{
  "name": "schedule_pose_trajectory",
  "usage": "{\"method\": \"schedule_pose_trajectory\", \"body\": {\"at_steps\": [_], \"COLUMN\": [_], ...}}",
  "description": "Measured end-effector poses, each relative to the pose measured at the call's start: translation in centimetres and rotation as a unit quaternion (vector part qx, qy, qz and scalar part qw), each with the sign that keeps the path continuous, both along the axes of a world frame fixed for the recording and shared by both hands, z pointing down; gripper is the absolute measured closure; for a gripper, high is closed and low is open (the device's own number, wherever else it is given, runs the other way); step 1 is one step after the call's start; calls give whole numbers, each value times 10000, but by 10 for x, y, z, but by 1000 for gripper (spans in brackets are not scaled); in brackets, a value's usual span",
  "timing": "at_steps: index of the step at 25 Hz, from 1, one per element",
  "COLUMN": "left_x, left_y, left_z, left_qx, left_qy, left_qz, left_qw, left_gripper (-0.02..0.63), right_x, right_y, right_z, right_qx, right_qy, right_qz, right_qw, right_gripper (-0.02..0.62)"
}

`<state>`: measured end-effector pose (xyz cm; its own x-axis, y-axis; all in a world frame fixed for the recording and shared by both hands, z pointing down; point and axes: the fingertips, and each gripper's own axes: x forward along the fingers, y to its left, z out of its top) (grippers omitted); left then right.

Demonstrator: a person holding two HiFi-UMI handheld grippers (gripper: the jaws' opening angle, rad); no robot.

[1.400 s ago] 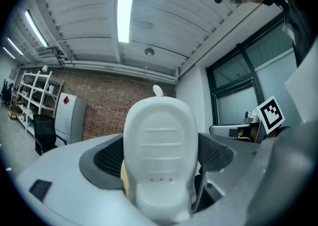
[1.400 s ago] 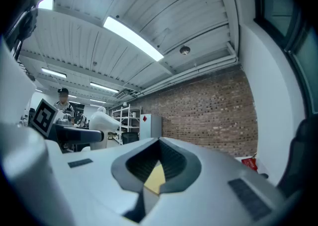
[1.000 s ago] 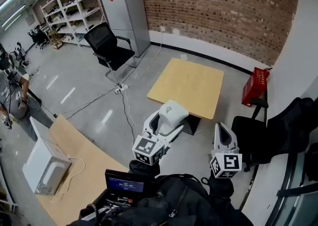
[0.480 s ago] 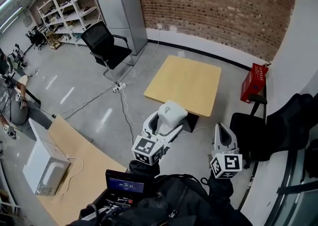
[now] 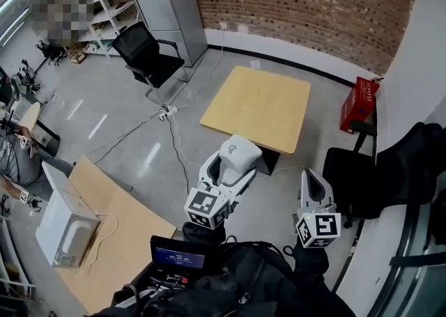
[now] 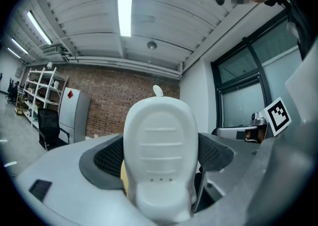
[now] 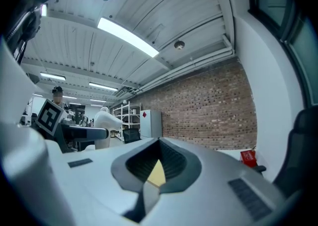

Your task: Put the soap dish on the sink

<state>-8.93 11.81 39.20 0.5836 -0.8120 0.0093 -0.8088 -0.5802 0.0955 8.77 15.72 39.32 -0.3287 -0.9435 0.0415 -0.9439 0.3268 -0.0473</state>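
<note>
soap dish (image 6: pixel 160 140) clamped between left gripper (image 5: pixel 233 169) fingers (image 6: pixel 107 158), long axis along them, poking past the tips; right gripper (image 7: pixel 158 168) fingers together, empty; no sink in view.

The right gripper (image 7: pixel 159 141) has its jaws closed tip to tip, with nothing between them. Through the narrow gap behind the dark ribbed pads (image 7: pixel 175 163) a sliver of yellow table (image 7: pixel 157 174) shows. Beyond stand a brick wall (image 7: pixel 208 111), shelves (image 7: pixel 126 111), a fridge (image 7: pixel 150 123) and a red crate (image 7: pixel 247 157). At the left, the left gripper (image 7: pixel 99 131) carries a white soap dish (image 7: pixel 107 119).
</note>
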Motion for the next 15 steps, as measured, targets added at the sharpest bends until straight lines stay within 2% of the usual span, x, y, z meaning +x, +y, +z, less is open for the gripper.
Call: {"method": "schedule_pose_trajectory", "body": {"at_steps": [15], "left_x": [21], "left_y": [5], "left_z": [13], "left_qx": [-166], "left_qy": [-87], "left_qz": [9], "left_qw": [9998], "left_gripper": [169], "right_x": [16], "right_y": [4], "right_z": [16], "right_qx": [-198], "right_qy": [-125], "right_qz": [-67], "right_qw": [9997], "right_gripper": [589]}}
